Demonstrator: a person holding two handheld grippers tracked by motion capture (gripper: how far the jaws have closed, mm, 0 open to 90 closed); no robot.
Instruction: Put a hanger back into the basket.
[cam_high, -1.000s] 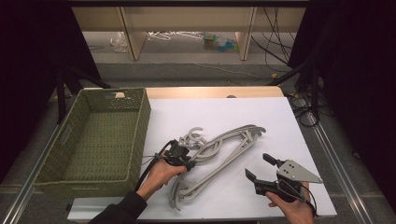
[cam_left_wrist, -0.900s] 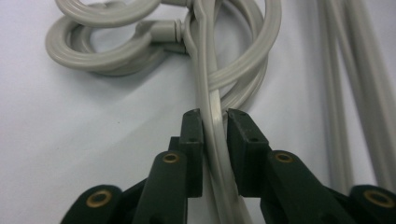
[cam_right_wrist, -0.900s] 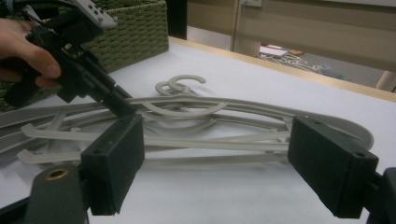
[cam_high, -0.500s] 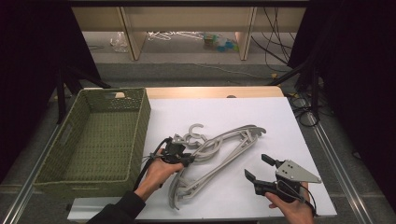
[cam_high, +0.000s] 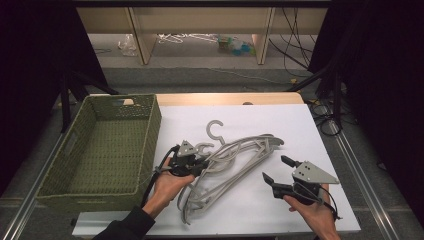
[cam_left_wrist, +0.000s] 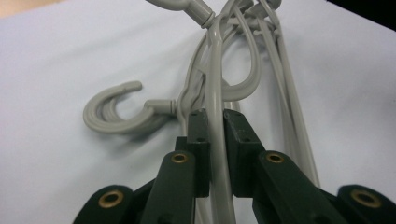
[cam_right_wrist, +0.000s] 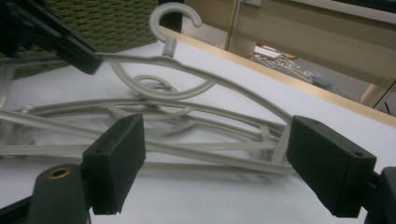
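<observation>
The left claw (cam_high: 200, 165) has risen, clamped on a hanger (cam_left_wrist: 215, 98) (pile (cam_high: 235, 152) tangled, count unclear); the right claw (cam_high: 276, 169) gapes wide.

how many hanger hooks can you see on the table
3. One hook stands highest, toward the far side; one is beside the left hand-held gripper; one lies flat on the sheet. The tangle may hide more.

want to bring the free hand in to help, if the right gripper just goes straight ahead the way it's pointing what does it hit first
Most likely the pile of grey hangers. The right gripper, jaws open, looks straight at their long arms lying on the white table. Depth is hard to judge, but nothing stands between.
</observation>
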